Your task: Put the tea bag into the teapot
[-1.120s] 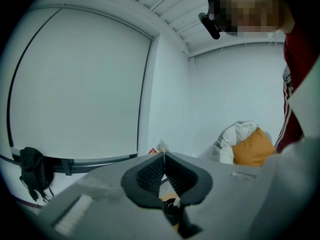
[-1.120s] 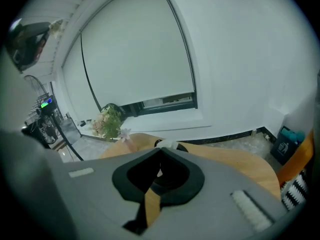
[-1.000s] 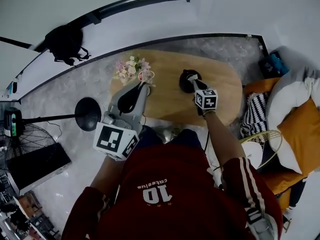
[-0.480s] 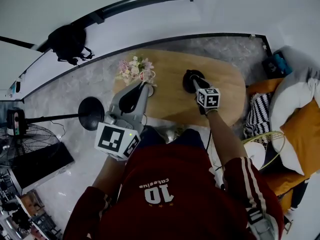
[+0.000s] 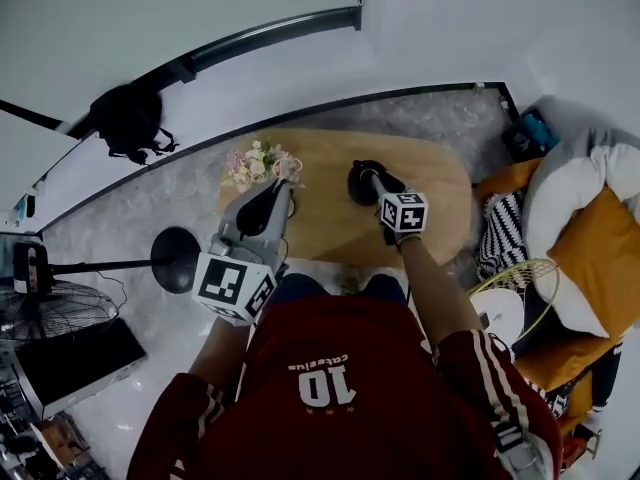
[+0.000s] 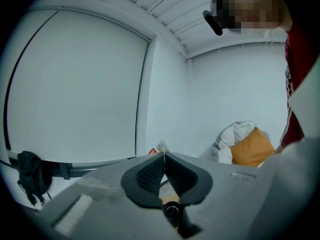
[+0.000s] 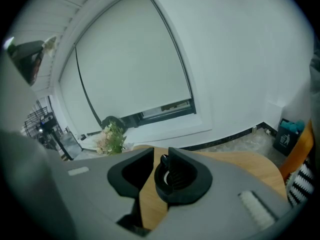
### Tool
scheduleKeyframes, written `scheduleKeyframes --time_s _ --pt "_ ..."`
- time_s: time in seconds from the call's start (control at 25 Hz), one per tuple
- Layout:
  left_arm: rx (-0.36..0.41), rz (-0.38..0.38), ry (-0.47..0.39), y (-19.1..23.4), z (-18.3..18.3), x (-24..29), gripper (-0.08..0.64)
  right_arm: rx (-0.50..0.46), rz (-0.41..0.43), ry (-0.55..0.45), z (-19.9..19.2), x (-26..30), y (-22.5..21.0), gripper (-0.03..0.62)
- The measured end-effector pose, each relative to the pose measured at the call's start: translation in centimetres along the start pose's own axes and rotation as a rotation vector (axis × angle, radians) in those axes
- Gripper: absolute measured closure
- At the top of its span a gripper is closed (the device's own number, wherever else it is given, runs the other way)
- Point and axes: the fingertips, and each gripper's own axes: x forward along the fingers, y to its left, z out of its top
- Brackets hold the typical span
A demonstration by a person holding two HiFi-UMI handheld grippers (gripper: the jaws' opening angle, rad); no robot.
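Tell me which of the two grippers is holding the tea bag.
The left gripper: its jaws are pinched shut on the thin tea bag. The right gripper grips a black lid knob instead.

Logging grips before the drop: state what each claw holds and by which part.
Left claw pinches the tea bag by an edge. Right claw appears to grip the black teapot lid by its knob.
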Motion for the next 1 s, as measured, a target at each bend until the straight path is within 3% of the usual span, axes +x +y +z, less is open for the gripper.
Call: scheduleKeyframes --time_s 0.16,0.4,0.8,1.0 --pt "0.001 -0.020 -0.010 -0.6 0.6 0.5 0.558 0.031 0.000 -0.056 2.1 -2.1 0.4 0.505" --pt "0.023 -0.057 -0.039 -2.5 1.5 0.5 0.558 -0.031 0.034 -0.110 4.6 -6.0 1.5 0.506" --pt "0.042 -0.085 -0.079 -3.7 2.8 0.0 0.558 -0.041 0.065 -0.209 9.6 -12.8 4.7 0.508" --pt "0.048 -0.096 -0.082 -3.9 3.1 -0.3 0.558 0.001 0.071 -0.277 12.5 -16.9 6.2 0.514"
